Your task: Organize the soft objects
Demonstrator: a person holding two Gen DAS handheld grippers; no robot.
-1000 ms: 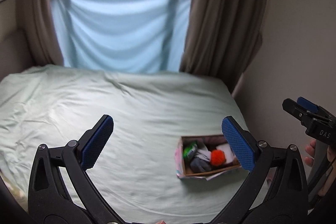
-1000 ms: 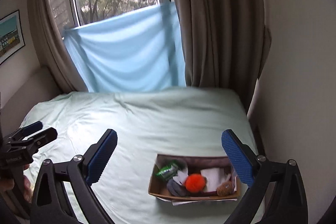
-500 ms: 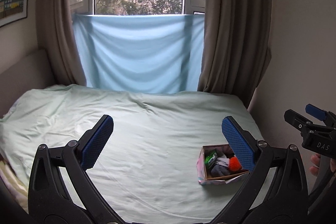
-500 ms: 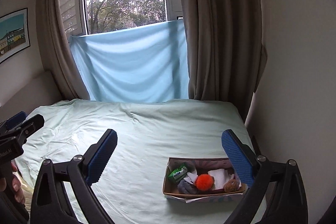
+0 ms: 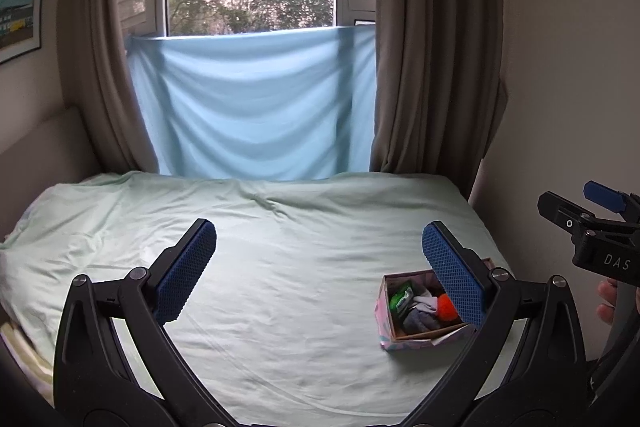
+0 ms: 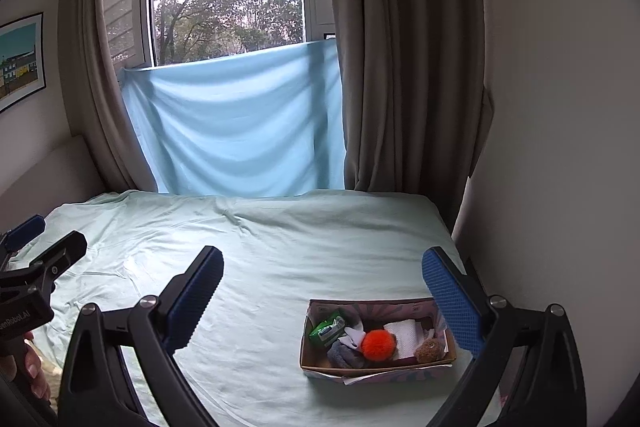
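Left wrist view: the left hand-held gripper (image 5: 320, 267) is spread wide and holds nothing, above a bed (image 5: 280, 247) with a pale green sheet. A small box (image 5: 416, 341) sits on the bed to the right, partly behind the right finger, holding a green packet (image 5: 401, 298), grey and white socks (image 5: 420, 319) and an orange pompom (image 5: 446, 308). The right hand-held gripper (image 5: 592, 215) shows at the right edge; I cannot tell its opening here.

Right wrist view: the right hand-held gripper (image 6: 322, 291) is spread wide, empty. The box (image 6: 376, 367) lies on the bed (image 6: 280, 247) near the right finger, with the packet (image 6: 328, 331), socks (image 6: 346, 349), pompom (image 6: 377, 345), a white cloth (image 6: 406, 337) and a brown plush (image 6: 430, 349) inside. A blue cloth (image 6: 236, 127) hangs below the window.
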